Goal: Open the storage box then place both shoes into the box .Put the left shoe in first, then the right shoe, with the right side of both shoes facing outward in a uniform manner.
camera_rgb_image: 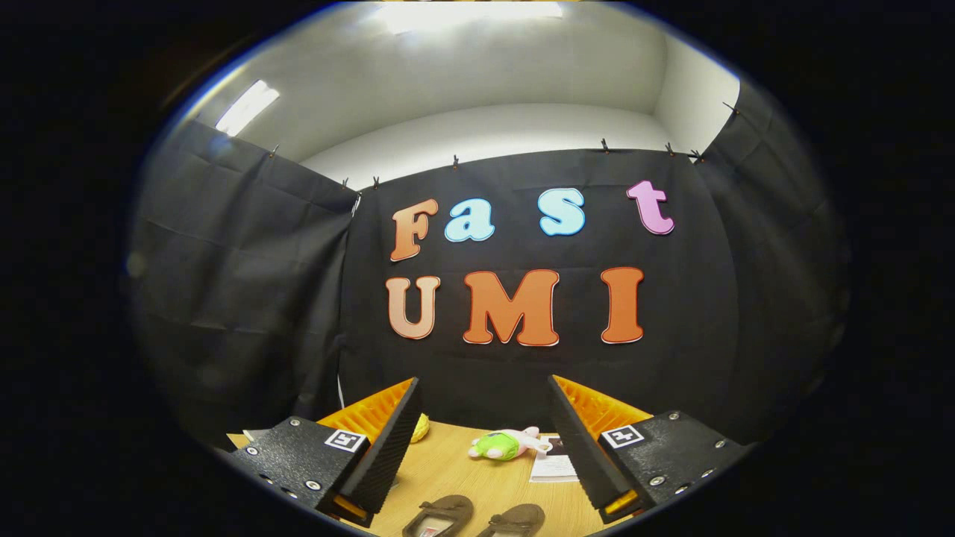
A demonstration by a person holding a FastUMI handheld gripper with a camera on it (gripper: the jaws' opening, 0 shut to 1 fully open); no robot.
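The fingers of the gripper [483,440] stand wide apart, holding nothing. Two brown shoes [474,517] lie side by side on the wooden table [448,466] below them, a green plush toy [506,444] beyond

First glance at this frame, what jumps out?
The gripper with its fingers spread wide and nothing between them, held above a wooden table. Two brown shoes lie side by side on the table, low between the fingers. Beyond them, near the black cloth wall, lies a green and pink plush toy.

Ribbed tool [485,418]; screwed, square-marker mounts
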